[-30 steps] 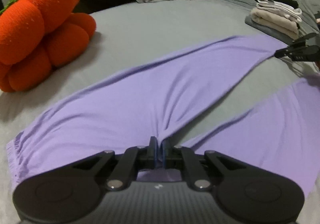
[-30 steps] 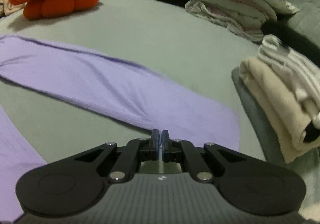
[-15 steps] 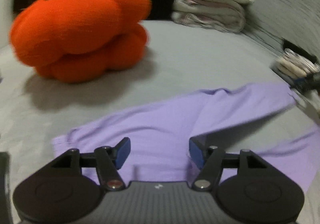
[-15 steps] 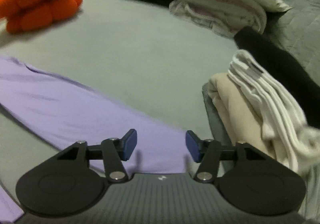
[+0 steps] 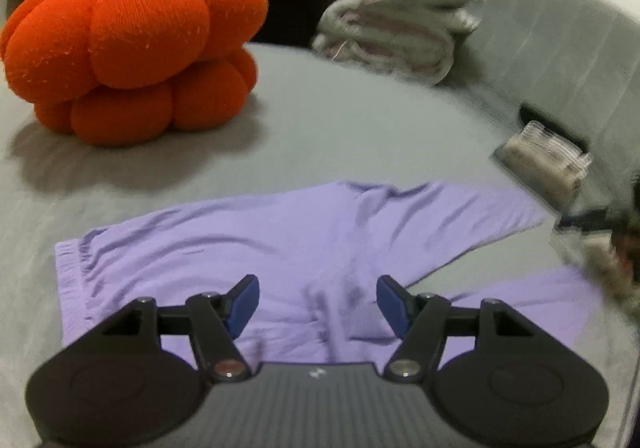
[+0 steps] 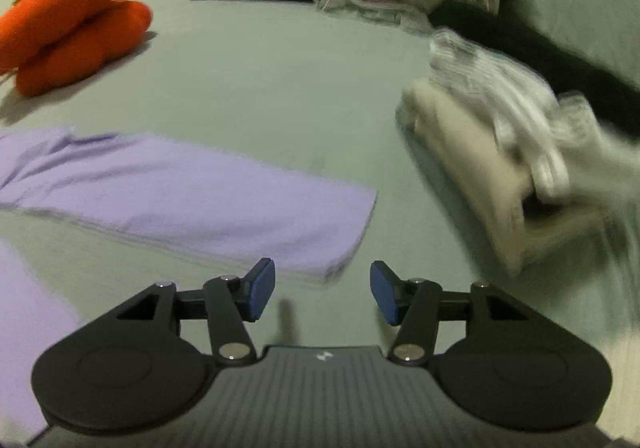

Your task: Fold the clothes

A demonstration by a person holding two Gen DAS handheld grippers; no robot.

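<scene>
Left wrist only: purple trousers' waistband [image 5: 70, 268].

Left gripper [image 5: 318, 298]: angled downward, black linkage arms spread to either side.
Left jaws: opening, nothing between them.
Left pads [image 5: 244, 302]: blue, facing each other, clear of any contact.
Right gripper [image 6: 322, 294]: angled downward, linkage arms spread.
Right jaws: opening, nothing between them.
Right pads [image 6: 262, 288]: blue, well apart, touching nothing.
Hands and sleeves: hidden behind each camera.
</scene>
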